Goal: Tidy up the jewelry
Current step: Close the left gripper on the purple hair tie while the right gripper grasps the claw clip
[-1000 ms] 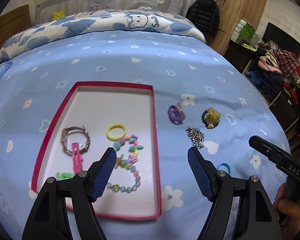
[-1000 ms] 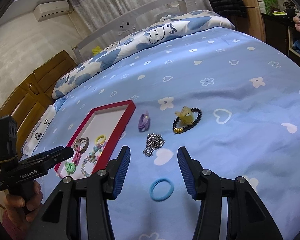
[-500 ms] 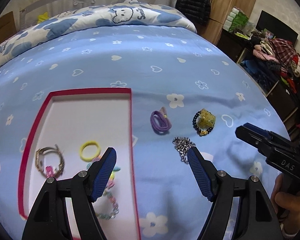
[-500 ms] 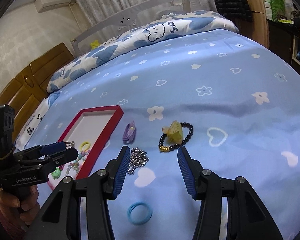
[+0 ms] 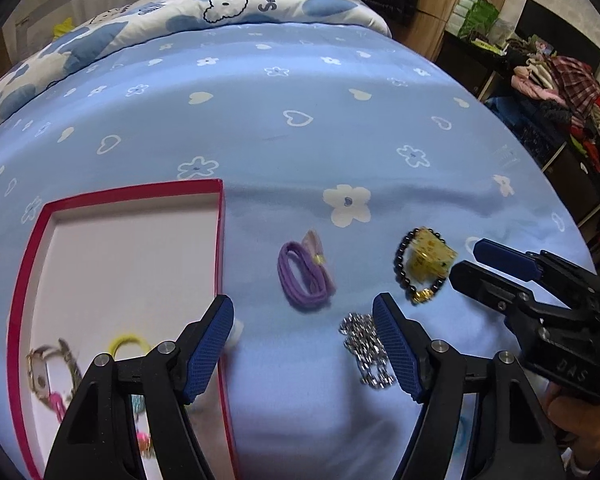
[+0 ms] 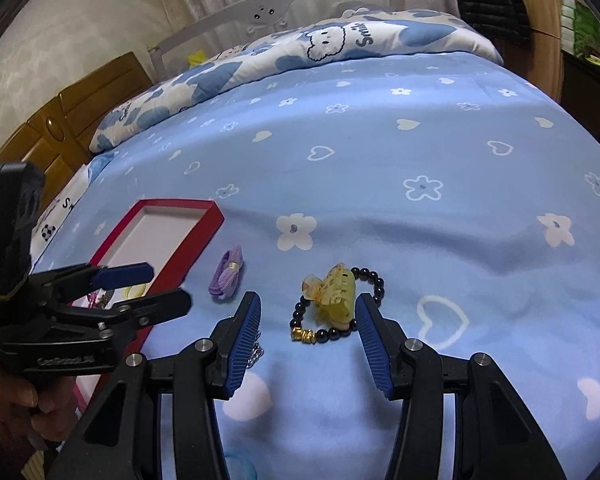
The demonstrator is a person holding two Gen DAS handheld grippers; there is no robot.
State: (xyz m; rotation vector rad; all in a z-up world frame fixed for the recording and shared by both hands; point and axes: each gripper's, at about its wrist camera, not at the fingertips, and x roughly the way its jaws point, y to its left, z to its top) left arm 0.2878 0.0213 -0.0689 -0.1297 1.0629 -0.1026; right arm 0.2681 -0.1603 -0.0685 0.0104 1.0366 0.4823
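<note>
Approach phase of a pick. The right gripper (image 6: 306, 340), jaws spread and empty, sits low centre in the right wrist view, framing the black bead bracelet (image 6: 374, 280) and the yellow hair claw (image 6: 336, 292) lying inside its loop on the blue bedsheet (image 6: 380, 160). The left gripper (image 5: 302, 344), likewise spread and holding nothing, hovers at bottom centre of the left wrist view — the purple hair tie (image 5: 304, 276) lies just above its gap, and the silver chain (image 5: 366, 350) rests against its right-hand finger. The red-rimmed tray (image 5: 220, 240), lower left of that view, already holds a yellow ring, a watch-like band and other pieces; the loose items lie to its right on the sheet. Judged next move — lower one gripper over a single item, close on it, and carry it over the tray rim. Bracelet and claw overlap, so a clean single-item pinch needs care.
</note>
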